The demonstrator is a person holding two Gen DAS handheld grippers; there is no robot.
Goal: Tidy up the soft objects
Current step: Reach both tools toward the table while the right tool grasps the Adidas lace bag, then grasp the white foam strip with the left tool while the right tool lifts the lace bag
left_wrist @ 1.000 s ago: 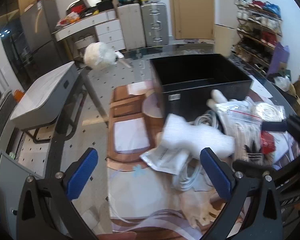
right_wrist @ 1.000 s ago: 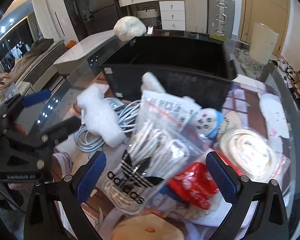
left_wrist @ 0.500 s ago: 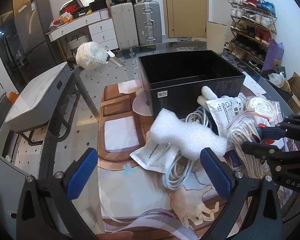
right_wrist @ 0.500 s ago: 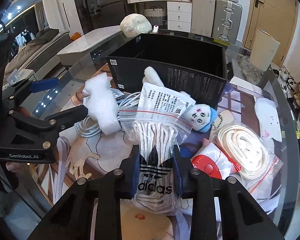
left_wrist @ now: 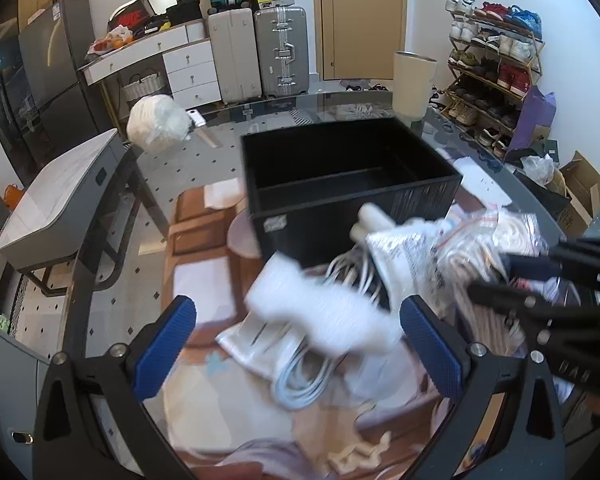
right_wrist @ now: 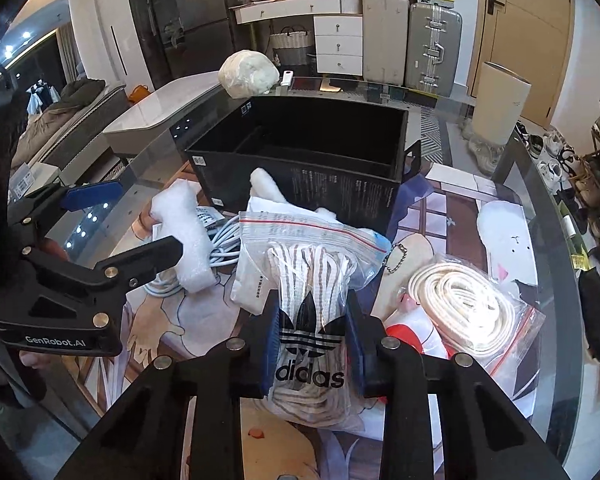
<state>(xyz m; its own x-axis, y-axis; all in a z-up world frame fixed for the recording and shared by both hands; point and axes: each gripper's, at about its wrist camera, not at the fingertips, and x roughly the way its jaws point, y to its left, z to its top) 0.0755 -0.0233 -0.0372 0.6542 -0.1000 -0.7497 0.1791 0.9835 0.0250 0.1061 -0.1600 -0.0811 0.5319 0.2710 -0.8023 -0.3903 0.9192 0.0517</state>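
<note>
My right gripper [right_wrist: 312, 340] is shut on a clear zip bag of white laces with an adidas logo [right_wrist: 312, 276] and holds it up in front of the open black box [right_wrist: 300, 168]. My left gripper [left_wrist: 296, 344] is open, above a white foam piece [left_wrist: 320, 312] and a coil of white cable [left_wrist: 300, 376]. The foam piece [right_wrist: 184, 232] and the left gripper [right_wrist: 112, 232] also show in the right wrist view. The black box [left_wrist: 348, 184] stands just behind the pile.
A second bag with a coiled white rope [right_wrist: 464, 304] and a red packet [right_wrist: 404, 328] lie right of the held bag. A white wrapped bundle [left_wrist: 158, 126] sits at the far edge of the glass table [left_wrist: 112, 264]. A cream bin [left_wrist: 414, 84] stands behind.
My right gripper closed on the adidas lace bag and lifted it toward the box. My left gripper stayed open and shifted slightly over the foam piece.
</note>
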